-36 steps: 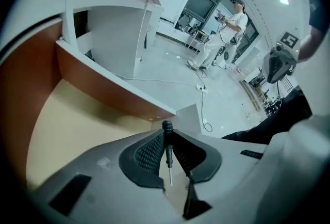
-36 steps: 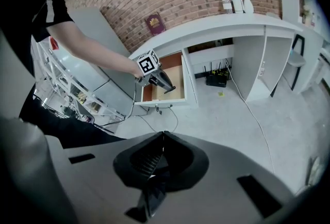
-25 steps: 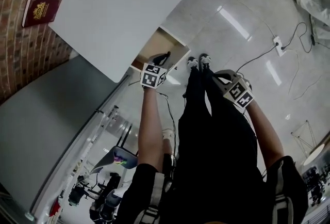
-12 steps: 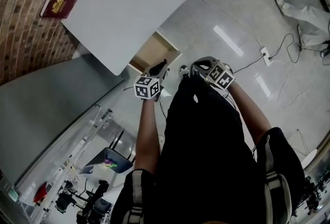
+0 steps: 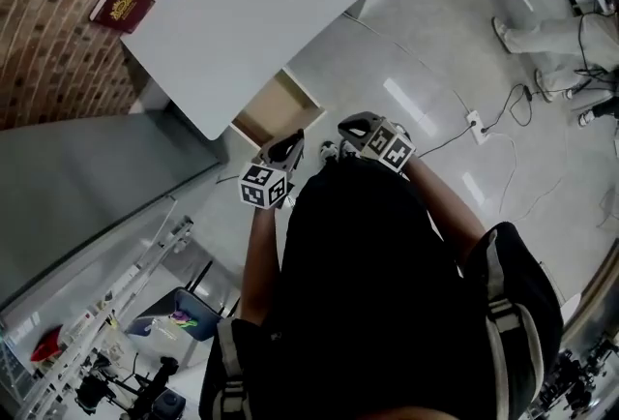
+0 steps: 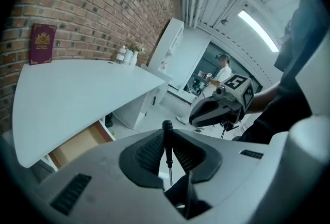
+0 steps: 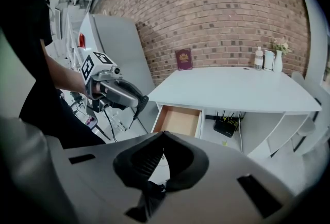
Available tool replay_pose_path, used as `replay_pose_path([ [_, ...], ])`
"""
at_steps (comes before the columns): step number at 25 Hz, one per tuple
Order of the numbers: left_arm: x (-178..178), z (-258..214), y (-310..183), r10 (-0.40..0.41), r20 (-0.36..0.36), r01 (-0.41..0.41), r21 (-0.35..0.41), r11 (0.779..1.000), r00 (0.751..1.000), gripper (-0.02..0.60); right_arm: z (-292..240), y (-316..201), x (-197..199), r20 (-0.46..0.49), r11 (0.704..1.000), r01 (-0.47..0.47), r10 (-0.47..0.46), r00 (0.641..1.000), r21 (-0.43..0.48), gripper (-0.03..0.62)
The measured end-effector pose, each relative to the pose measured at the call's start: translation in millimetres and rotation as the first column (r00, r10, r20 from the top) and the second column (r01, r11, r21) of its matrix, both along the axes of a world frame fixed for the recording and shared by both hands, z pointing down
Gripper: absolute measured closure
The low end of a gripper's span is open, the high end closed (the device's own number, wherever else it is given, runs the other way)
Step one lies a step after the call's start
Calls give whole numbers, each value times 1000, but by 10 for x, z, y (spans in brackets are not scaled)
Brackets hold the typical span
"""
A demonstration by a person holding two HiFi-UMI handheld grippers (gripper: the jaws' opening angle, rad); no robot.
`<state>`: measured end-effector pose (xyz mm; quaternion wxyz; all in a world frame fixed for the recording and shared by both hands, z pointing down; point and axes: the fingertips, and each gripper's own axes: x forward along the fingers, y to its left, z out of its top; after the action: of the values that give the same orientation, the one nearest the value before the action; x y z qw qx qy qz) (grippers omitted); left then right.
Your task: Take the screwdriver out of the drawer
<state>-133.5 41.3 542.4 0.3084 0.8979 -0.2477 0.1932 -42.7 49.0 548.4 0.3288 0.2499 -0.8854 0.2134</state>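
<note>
Left gripper: jaws clamped on the handle of the screwdriver, which stands upright between the pads, shaft pointing down, outside the drawer and out in front of the desk's front edge. Right gripper: jaws pressed together, gripping nothing, level with the left gripper and just beside it. The drawer stands pulled out under the front edge of the white desk.

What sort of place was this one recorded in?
Probably an office or lab workroom: a white desk with an open wooden drawer stands against a red brick wall, and cables run to a white power strip on the glossy tiled floor.
</note>
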Motion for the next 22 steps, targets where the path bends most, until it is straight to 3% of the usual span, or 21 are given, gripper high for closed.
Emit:
replay_pose_path([
  [6, -90, -184, 64, -23, -26, 25, 65, 998, 999, 528, -60, 105, -141, 11, 998, 48, -49, 999, 32, 537],
  [13, -304, -236, 109, -61, -49, 65, 68, 996, 997, 528, -124, 80, -310, 10, 997, 48, -49, 999, 62, 537],
  [22, -428, -250, 57, -55, -46, 59, 87, 994, 997, 528, -178, -28, -390, -8, 995, 44, -44, 999, 90, 537],
])
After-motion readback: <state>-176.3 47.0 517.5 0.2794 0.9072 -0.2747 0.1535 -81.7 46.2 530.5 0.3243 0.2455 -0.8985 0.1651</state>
